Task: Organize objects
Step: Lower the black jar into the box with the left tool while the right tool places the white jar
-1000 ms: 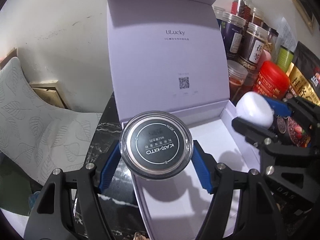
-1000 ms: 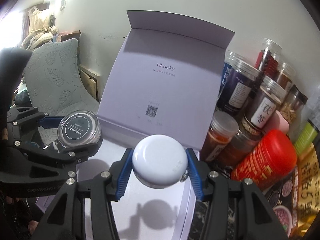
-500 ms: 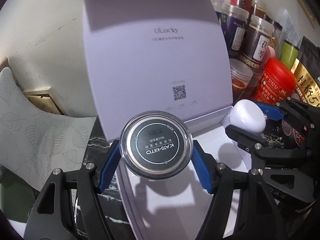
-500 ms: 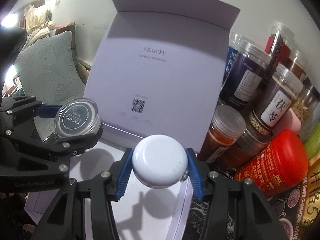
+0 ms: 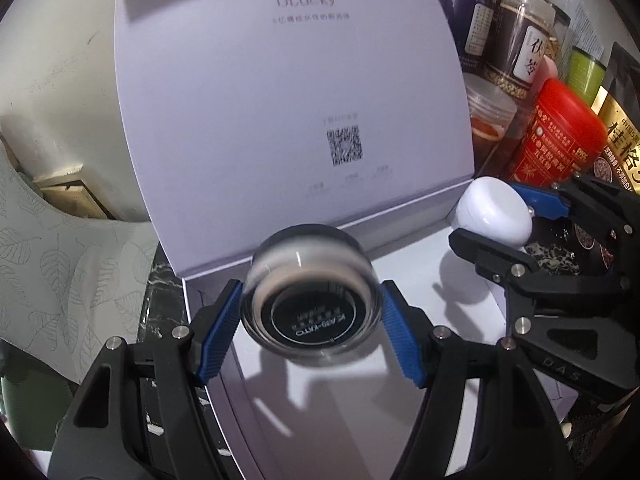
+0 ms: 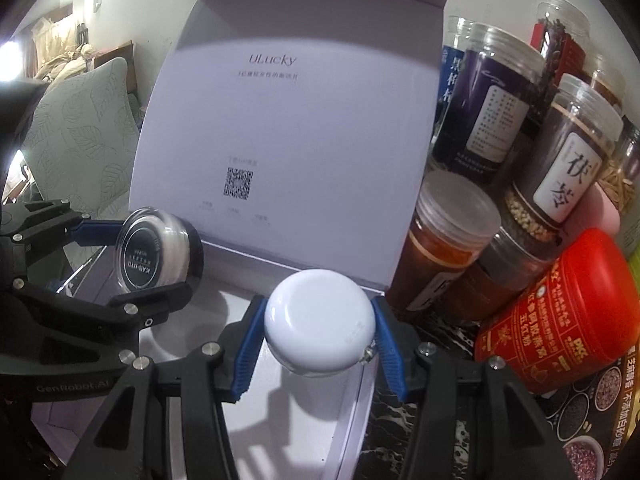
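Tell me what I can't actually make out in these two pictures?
- Left view: small print on the clear jar in the left gripper, blurred.
- Right view: the box floor under the white case in the right gripper, covered by case and fingers.
- Both views: top of the box lid, cut off by the frame.
- Right view: rear jars, hidden behind front ones.

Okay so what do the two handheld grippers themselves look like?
Both the left gripper and right gripper have matte black angular frames joined by silver bolts and carry ribbed blue fingers. Grey lettering marks the frames. No cables or sleeves are visible.
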Demonstrator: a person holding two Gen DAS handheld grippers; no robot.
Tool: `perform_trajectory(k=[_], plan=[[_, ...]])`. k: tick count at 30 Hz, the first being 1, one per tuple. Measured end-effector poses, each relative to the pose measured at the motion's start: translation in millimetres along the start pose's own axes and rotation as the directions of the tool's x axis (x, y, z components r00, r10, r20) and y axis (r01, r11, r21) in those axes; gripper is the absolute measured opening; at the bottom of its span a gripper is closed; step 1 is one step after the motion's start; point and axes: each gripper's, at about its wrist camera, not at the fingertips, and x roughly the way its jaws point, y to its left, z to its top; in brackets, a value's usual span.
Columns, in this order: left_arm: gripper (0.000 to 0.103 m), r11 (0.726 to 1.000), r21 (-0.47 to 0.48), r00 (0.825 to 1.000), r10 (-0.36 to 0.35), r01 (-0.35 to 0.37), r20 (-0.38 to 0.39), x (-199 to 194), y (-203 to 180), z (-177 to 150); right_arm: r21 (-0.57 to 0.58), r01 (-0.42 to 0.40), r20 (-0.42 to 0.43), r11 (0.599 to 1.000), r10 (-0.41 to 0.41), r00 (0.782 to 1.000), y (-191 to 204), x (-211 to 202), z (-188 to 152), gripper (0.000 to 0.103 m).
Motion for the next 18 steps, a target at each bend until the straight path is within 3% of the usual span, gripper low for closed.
perform_trajectory(k=[6, 18], plan=[[0.066, 1.000, 0.006, 0.999, 0.027, -0.026, -0.043, 7, 0, -6, -0.023, -0.026, -0.041, 0.999, 0.025, 0.999, 5, 14, -5, 0.053], [0.066, 1.000, 0.017, 0.998, 0.026, -0.025, -0.057, 2, 1, -12, -0.054, -0.068, -0.098, 0.996, 0.063, 0.993, 15, 36, -10, 0.053]])
